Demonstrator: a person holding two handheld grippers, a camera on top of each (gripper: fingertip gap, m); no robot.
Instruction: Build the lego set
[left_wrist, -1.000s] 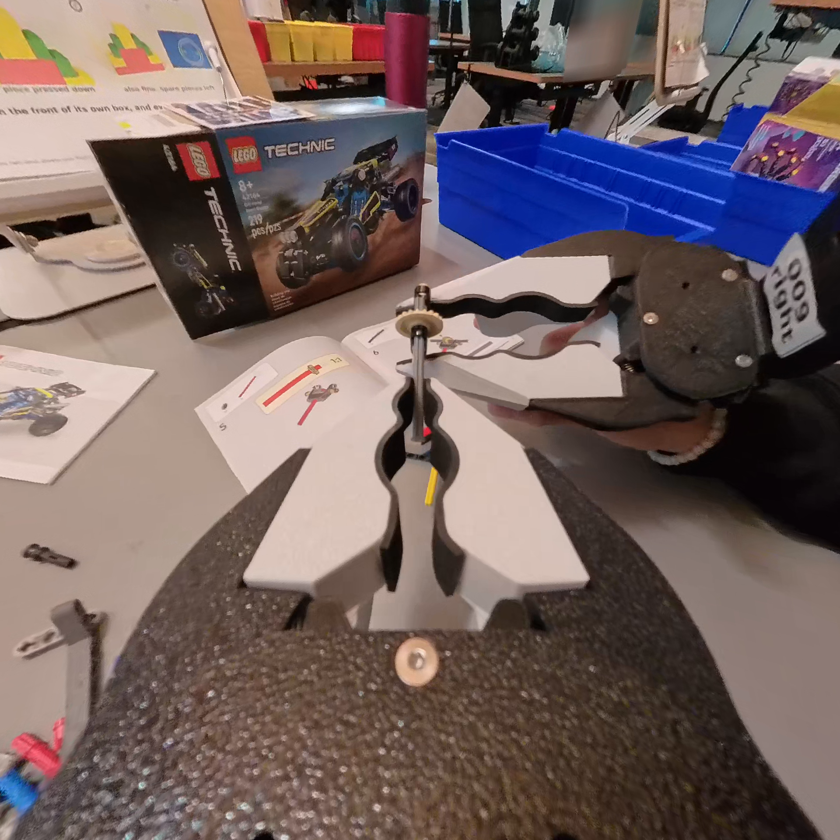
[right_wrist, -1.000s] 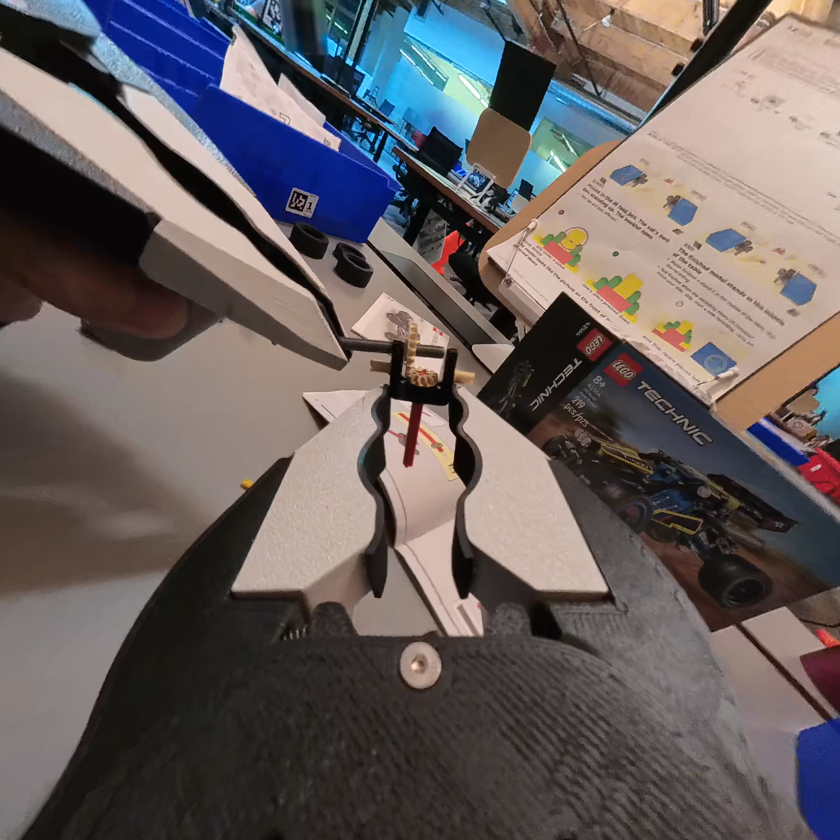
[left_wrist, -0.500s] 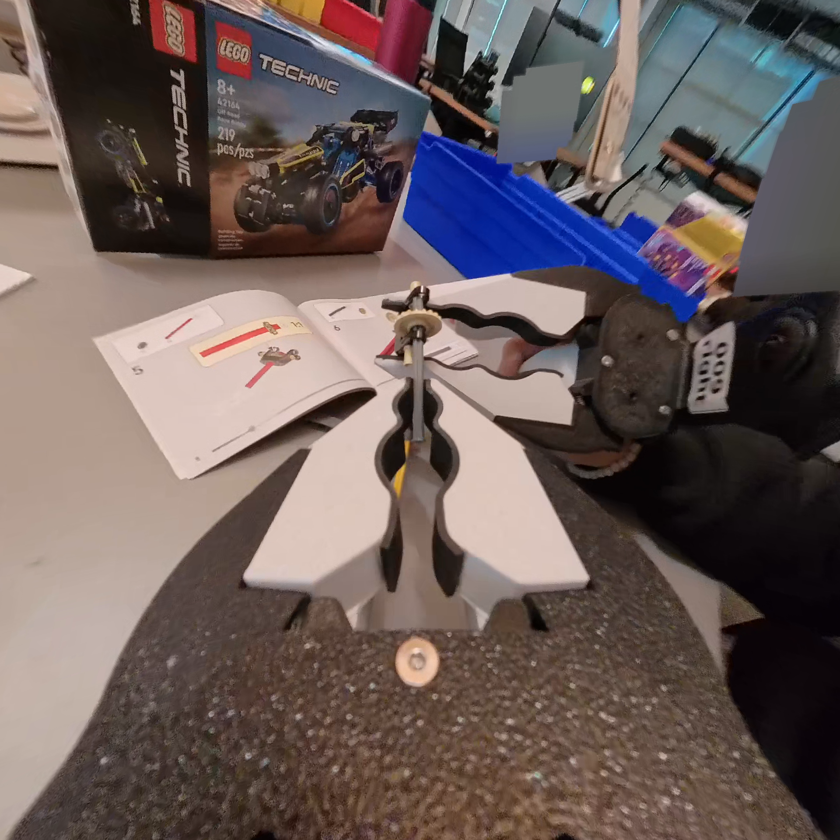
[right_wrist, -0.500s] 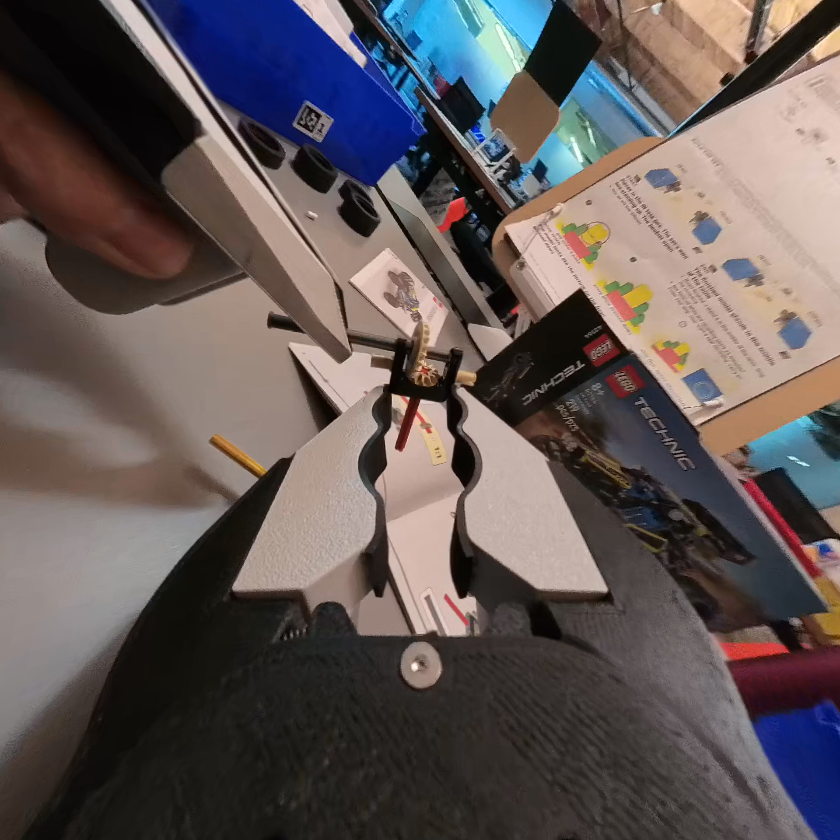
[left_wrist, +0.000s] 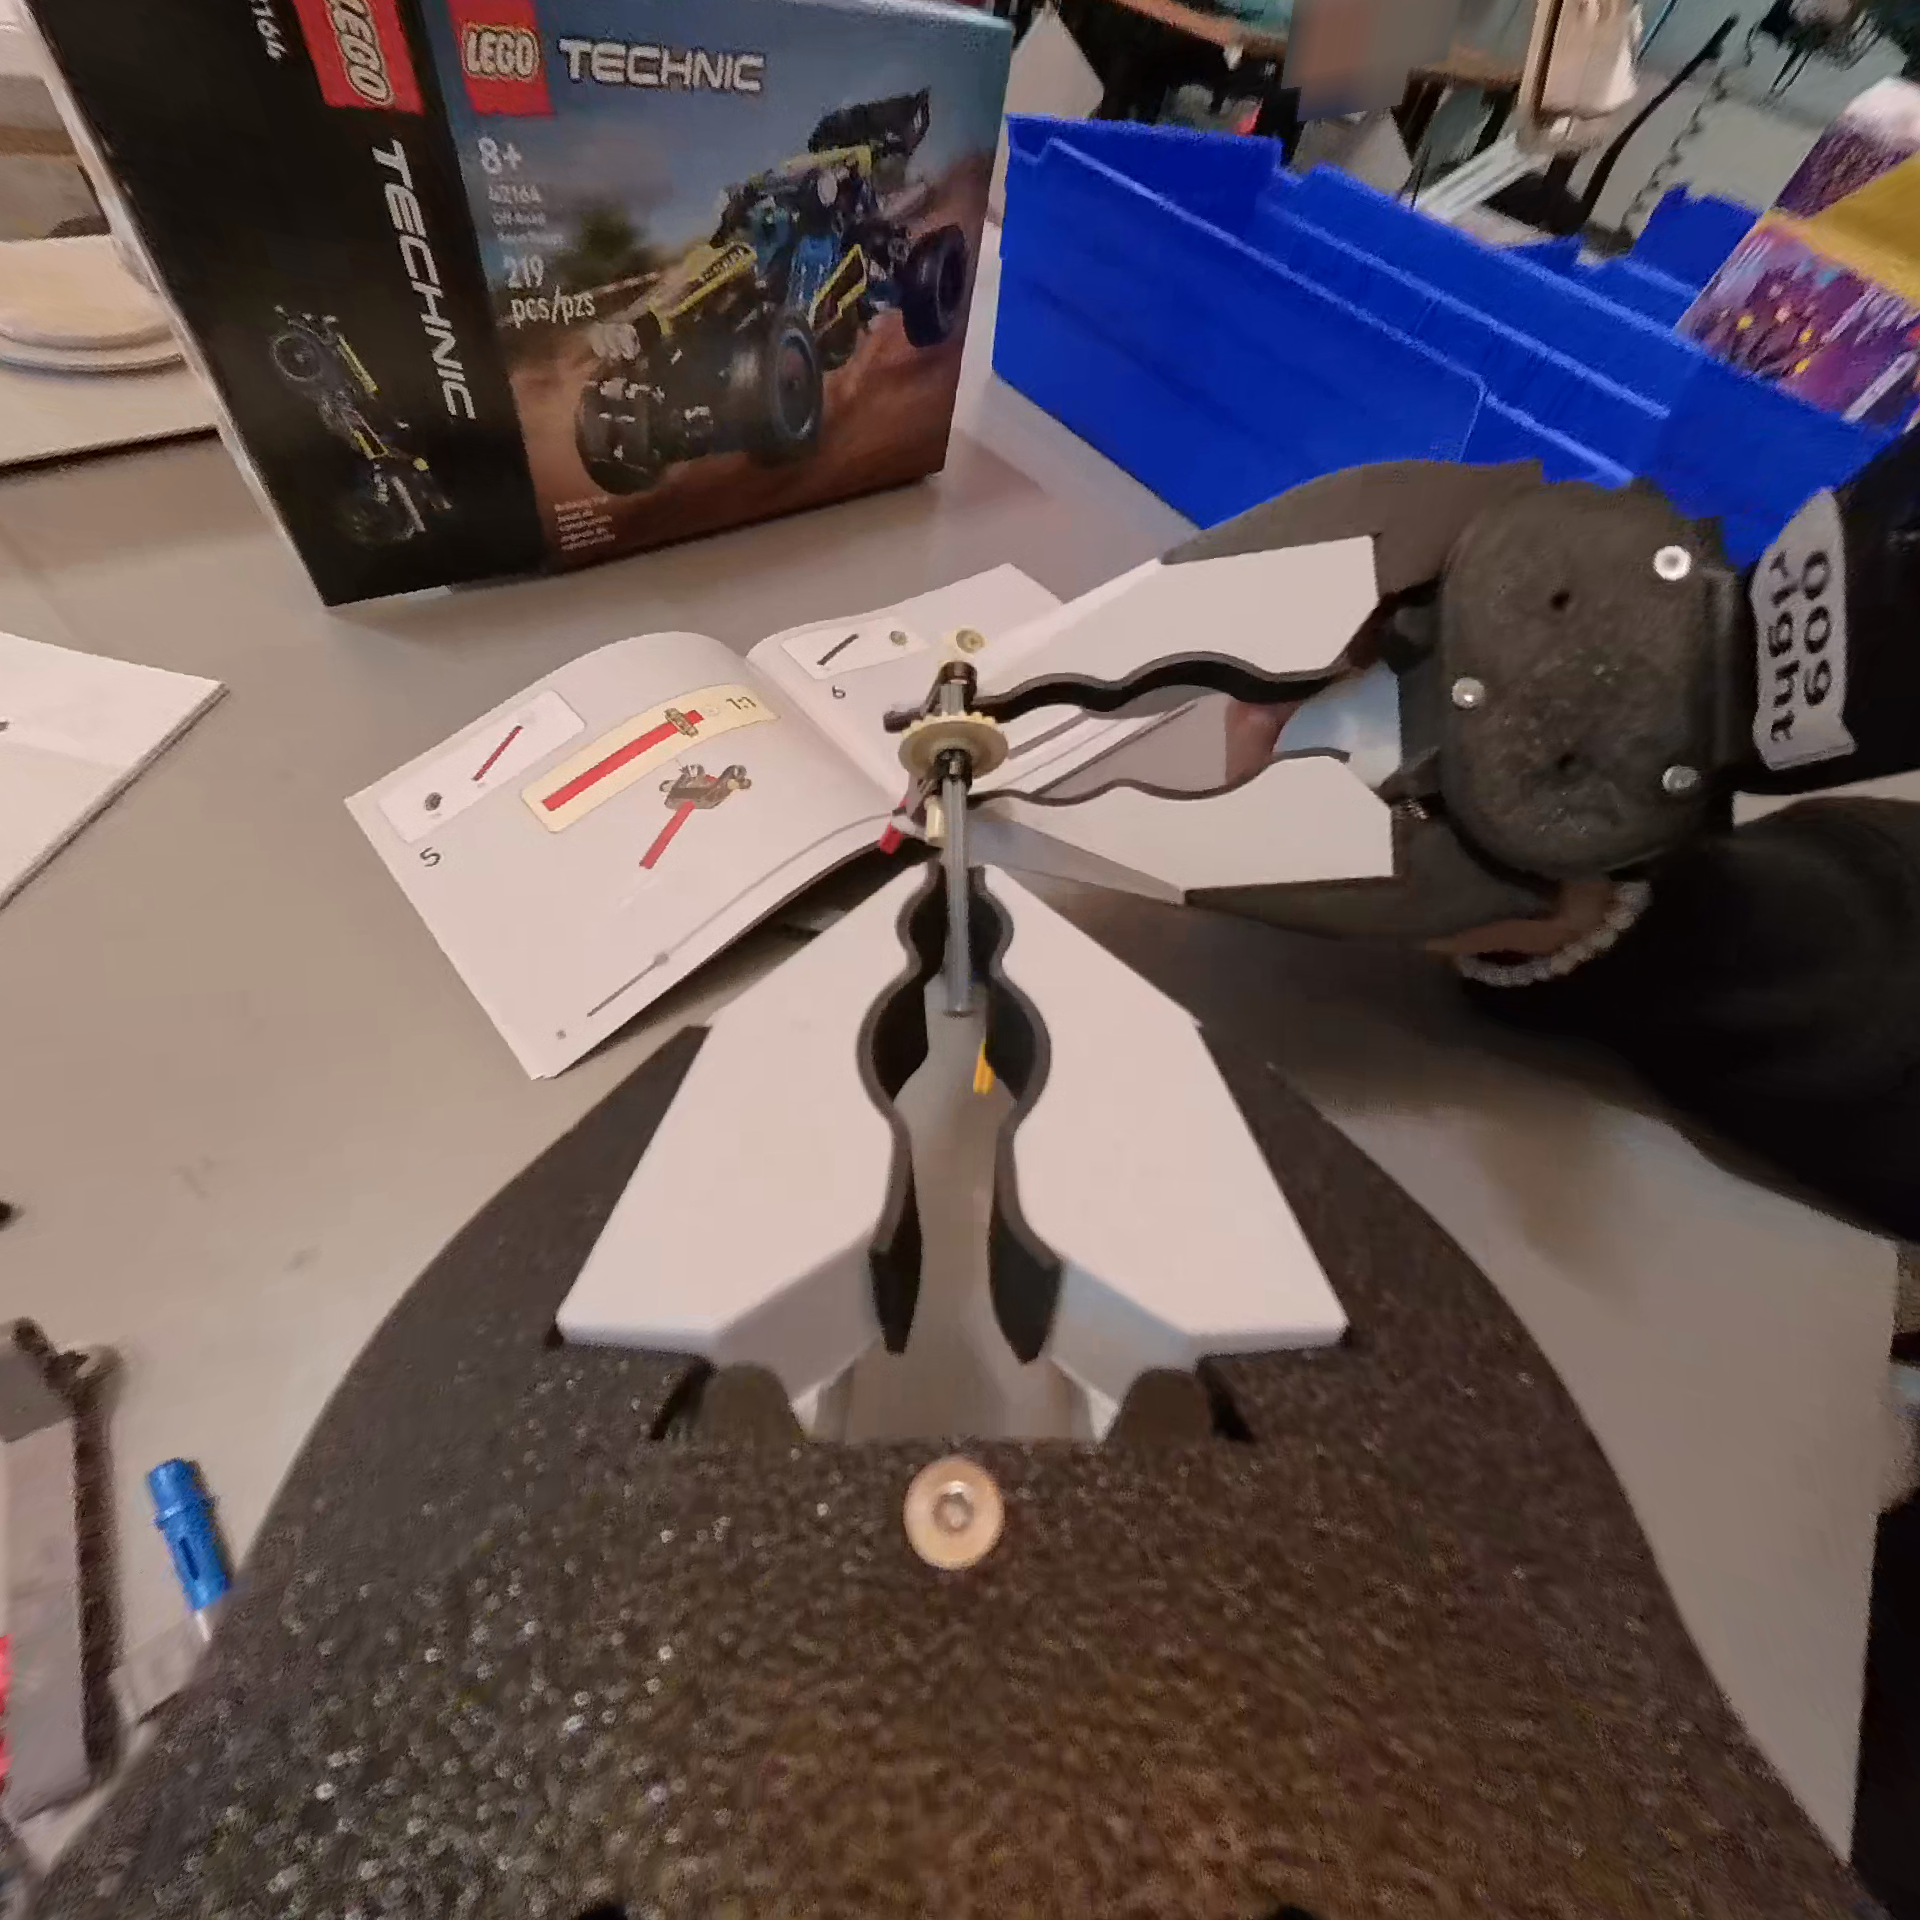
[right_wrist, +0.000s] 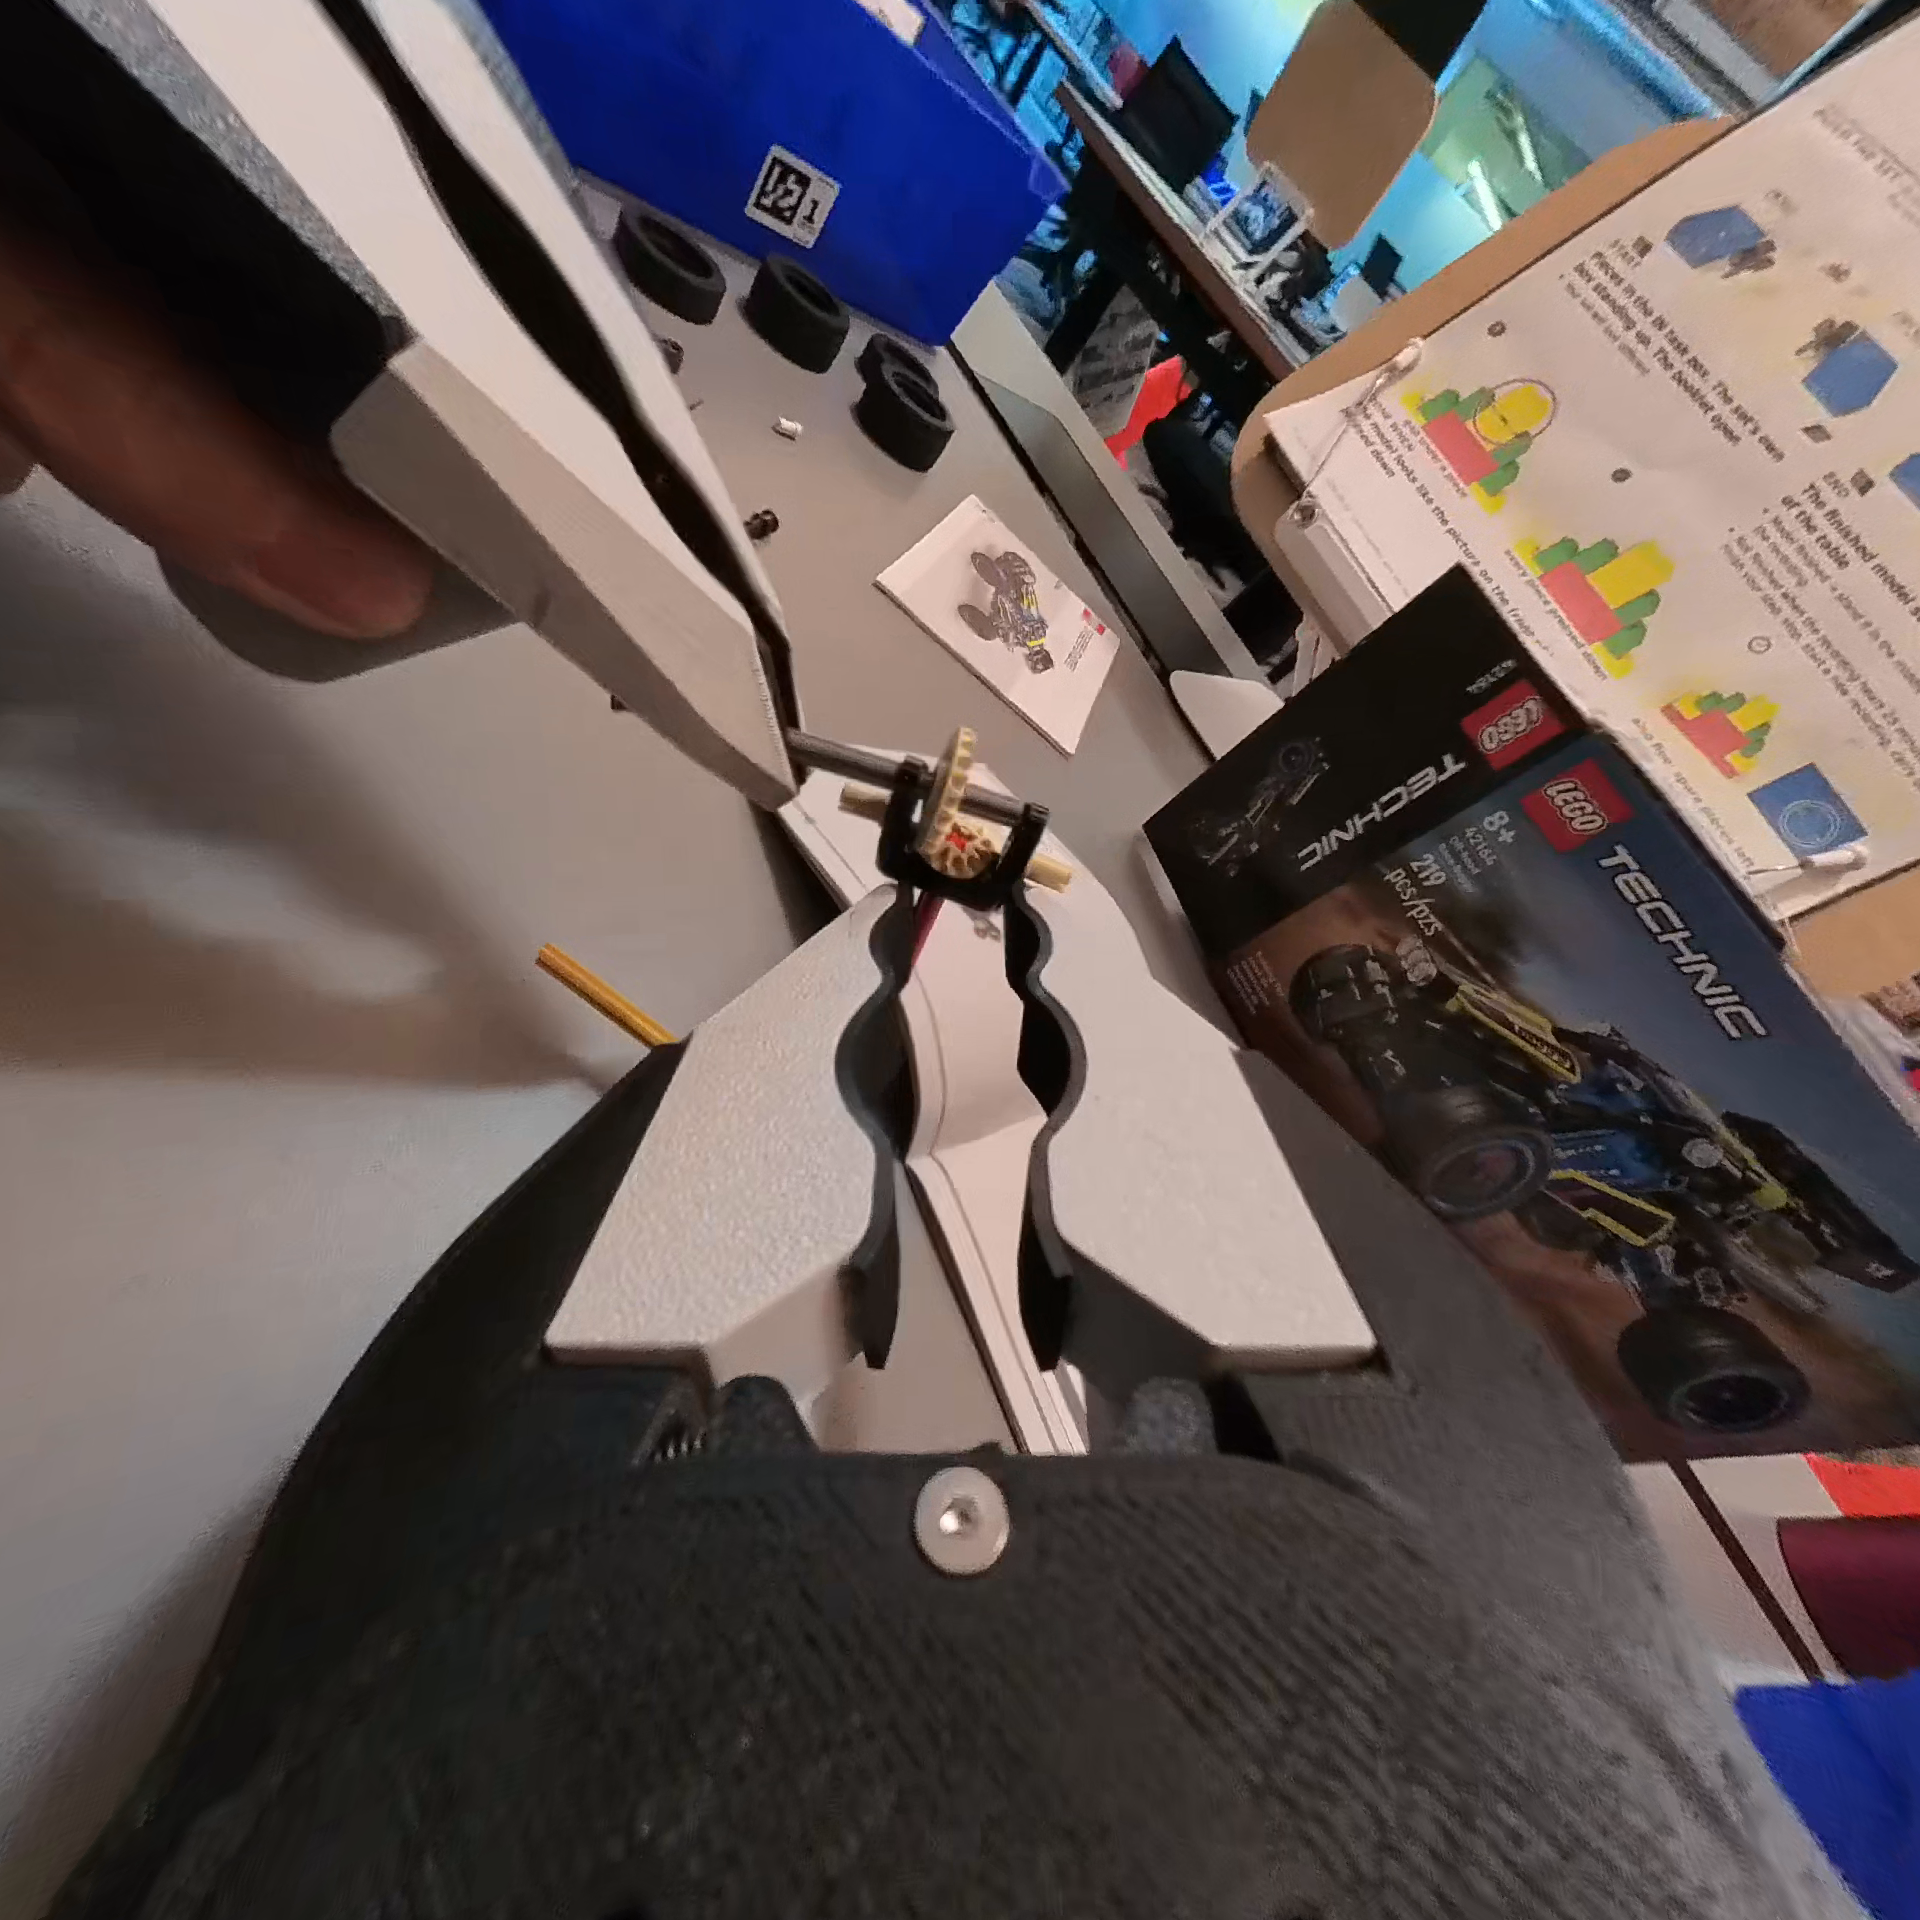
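My left gripper (left_wrist: 956, 883) is shut on a grey axle (left_wrist: 956, 935) that points away from me. The axle runs through a tan gear (left_wrist: 951, 743) and a small black U-shaped frame (right_wrist: 956, 883). My right gripper (right_wrist: 951, 914) is shut on that frame from below; it comes in from the right in the left wrist view (left_wrist: 904, 769). A red axle (right_wrist: 925, 920) hangs from the frame between the right fingers. A tan pin (right_wrist: 1049, 878) crosses the frame. The left gripper's fingertips (right_wrist: 758, 748) hold the axle (right_wrist: 842, 764) just left of the frame.
An open instruction booklet (left_wrist: 644, 810) lies under the grippers, the set's box (left_wrist: 665, 291) behind it. Blue bins (left_wrist: 1299, 312) stand at the back right. Black tyres (right_wrist: 790, 301), a second booklet (right_wrist: 1008, 623), a yellow axle (right_wrist: 603, 992) and a blue pin (left_wrist: 187, 1538) lie on the grey table. The grippers' ends are close to 4 centimeters from one another. The blue pin (left_wrist: 187, 1538) is about equally far from each gripper, around 15 centimeters.
Both grippers have shifted and tilted together with the small assembly held between them. Both stay shut on the same pieces.
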